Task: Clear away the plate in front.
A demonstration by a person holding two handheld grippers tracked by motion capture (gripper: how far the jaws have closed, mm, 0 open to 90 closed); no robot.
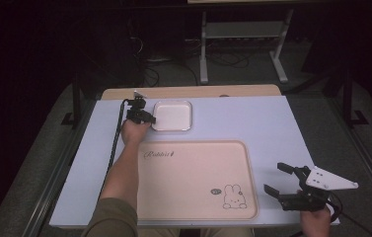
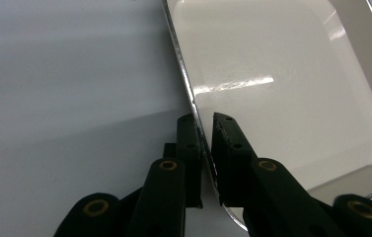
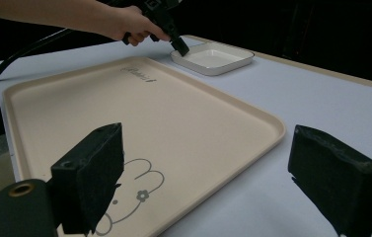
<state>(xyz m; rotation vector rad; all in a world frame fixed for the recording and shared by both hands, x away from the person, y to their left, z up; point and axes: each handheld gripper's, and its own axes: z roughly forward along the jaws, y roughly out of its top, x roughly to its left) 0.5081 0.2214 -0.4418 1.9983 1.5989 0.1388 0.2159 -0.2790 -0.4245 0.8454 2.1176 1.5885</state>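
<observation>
Your left gripper [image 1: 149,118] was at the far left of the white surface [image 1: 252,123], its fingers [image 2: 225,143] clamped on the left rim of the small white dish [image 1: 172,115], one finger outside the rim and one inside. The dish sat on the far part of the surface, just beyond the far edge of the big beige tray [image 1: 193,177], apart from it. The tray lay near you at centre, with a rabbit drawing [image 1: 234,196] at its near right corner and script lettering [image 1: 160,154] at its far left. Your right gripper [image 1: 280,178] hung just off the tray's right edge, fingers [image 3: 92,173] wide apart, holding nothing. Your left forearm [image 1: 122,173] ran along the tray's left side.
</observation>
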